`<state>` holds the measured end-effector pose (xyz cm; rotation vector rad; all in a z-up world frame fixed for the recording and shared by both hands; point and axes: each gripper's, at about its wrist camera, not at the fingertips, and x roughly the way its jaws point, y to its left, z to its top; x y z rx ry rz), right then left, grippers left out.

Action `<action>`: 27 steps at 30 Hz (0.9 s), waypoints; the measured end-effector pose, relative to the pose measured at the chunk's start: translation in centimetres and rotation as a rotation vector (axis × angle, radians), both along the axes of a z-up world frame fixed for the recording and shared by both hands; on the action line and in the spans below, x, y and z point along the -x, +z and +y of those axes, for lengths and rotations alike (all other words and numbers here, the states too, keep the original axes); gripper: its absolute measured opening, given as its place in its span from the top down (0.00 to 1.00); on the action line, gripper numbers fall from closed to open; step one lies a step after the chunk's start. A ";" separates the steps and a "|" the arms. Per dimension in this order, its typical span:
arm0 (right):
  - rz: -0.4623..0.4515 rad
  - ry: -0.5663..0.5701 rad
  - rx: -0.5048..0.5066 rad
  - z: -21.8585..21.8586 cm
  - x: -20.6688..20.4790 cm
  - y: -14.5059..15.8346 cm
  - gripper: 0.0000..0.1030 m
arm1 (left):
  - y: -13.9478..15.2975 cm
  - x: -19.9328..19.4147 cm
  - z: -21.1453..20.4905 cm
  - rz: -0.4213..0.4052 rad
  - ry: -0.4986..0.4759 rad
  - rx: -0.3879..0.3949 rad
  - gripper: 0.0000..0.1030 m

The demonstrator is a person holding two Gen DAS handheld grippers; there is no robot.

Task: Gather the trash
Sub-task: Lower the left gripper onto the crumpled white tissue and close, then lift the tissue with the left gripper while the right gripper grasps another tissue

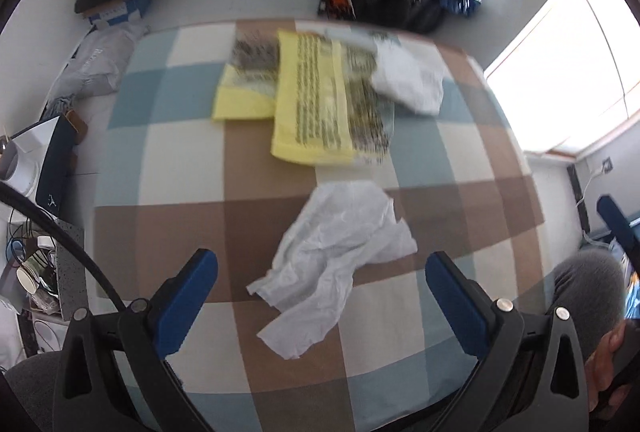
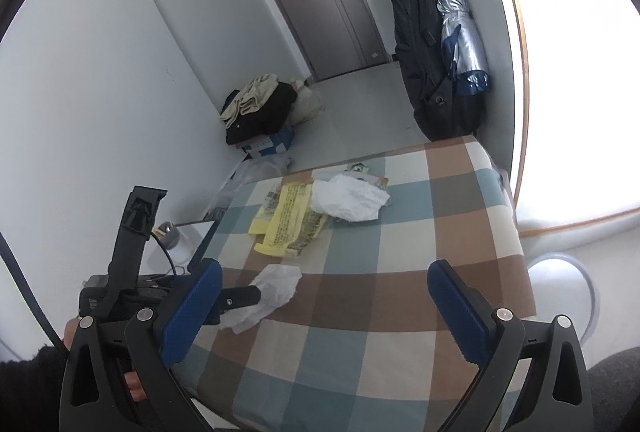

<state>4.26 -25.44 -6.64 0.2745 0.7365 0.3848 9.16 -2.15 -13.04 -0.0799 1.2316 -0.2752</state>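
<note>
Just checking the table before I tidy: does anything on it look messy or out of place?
Yes. A crumpled tissue lies loose on the checked cloth near the open left tongs. Farther back, yellow printed sheets lie askew and overlapping, with a second crumpled white wad on their corner.

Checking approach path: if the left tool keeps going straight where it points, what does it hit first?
Most likely the crumpled white tissue, which lies between the open fingers of the left tool on the checkered table. Beyond it lie the yellow papers. Depth is unclear, so contact height is a guess.
</note>
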 end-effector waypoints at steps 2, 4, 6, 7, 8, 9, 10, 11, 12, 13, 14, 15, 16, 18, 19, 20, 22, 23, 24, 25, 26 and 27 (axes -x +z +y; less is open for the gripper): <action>0.015 0.007 -0.005 0.0 -0.2 -0.4 0.00 | -0.8 -0.2 -0.6 0.011 -0.019 -0.046 0.06; 0.031 0.005 -0.015 -0.1 -0.6 -0.8 0.00 | -1.3 -0.6 -0.7 0.018 -0.023 -0.067 0.09; 0.043 0.003 -0.019 -0.2 -0.9 -1.2 0.00 | -1.7 -0.8 -0.8 0.016 -0.020 -0.087 0.13; 0.047 0.002 -0.016 -0.1 -0.9 -1.3 0.00 | -1.8 -0.8 -0.9 0.017 -0.025 -0.094 0.18; 0.047 0.002 -0.011 -0.1 -1.0 -1.4 0.00 | -2.0 -0.8 -1.1 0.019 -0.034 -0.101 0.21; 0.047 0.005 -0.005 0.0 -1.0 -1.5 0.00 | -2.2 -0.6 -1.3 0.019 -0.045 -0.113 0.29; 0.049 0.008 -0.003 0.1 -1.0 -1.5 0.00 | -2.1 -0.5 -1.4 0.015 -0.050 -0.133 0.37; 0.051 0.010 -0.002 0.1 -1.0 -1.6 0.00 | -2.1 -0.3 -1.5 -0.006 -0.045 -0.167 0.39; 0.053 0.012 -0.001 0.2 -1.0 -1.7 0.00 | -1.9 -0.1 -1.1 -0.015 -0.044 -0.179 0.41; 0.055 0.014 0.003 0.3 -1.1 -1.8 0.00 | -1.9 0.0 -1.2 -0.016 -0.048 -0.180 0.42; 0.059 0.015 0.008 0.4 -1.2 -1.9 0.00 | -1.8 0.1 -1.2 -0.024 -0.048 -0.181 0.43; 0.072 0.025 0.015 0.6 -1.3 -2.1 0.00 | -1.7 0.2 -1.2 -0.029 -0.049 -0.184 0.50; 0.084 0.032 0.018 0.8 -1.4 -2.3 0.00 | -1.6 0.4 -1.2 -0.036 -0.052 -0.189 0.58; 0.101 0.043 0.023 1.1 -1.6 -2.6 0.00 | -1.4 0.4 -1.2 -0.041 -0.055 -0.175 0.73; 0.106 0.045 0.028 1.2 -1.6 -2.6 0.00 | -1.4 0.3 -1.6 -0.040 -0.055 -0.161 0.81; 0.109 0.048 0.031 1.2 -1.6 -2.7 0.00 | -1.4 0.1 -1.6 -0.037 -0.055 -0.142 0.83; 0.110 0.060 0.020 1.2 -1.7 -2.6 0.00 | -1.3 0.1 -1.4 -0.032 -0.049 -0.099 0.88; 0.110 0.064 0.015 1.2 -1.8 -2.5 0.02 | -1.1 0.0 -1.2 -0.036 -0.044 -0.081 0.88; 0.109 0.066 0.013 1.2 -1.9 -2.3 0.03 | -0.8 0.1 -1.1 -0.048 -0.041 -0.065 0.88; 0.106 0.069 0.012 1.1 -2.1 -2.1 0.03 | -0.4 0.1 -1.0 -0.063 -0.040 -0.050 0.89; 0.104 0.072 0.013 1.1 -2.2 -1.9 0.03 | 0.0 0.1 -0.9 -0.079 -0.036 -0.031 0.89; 0.101 0.074 0.014 1.0 -2.5 -1.6 0.05 | 0.3 0.0 -0.7 -0.092 -0.030 -0.019 0.89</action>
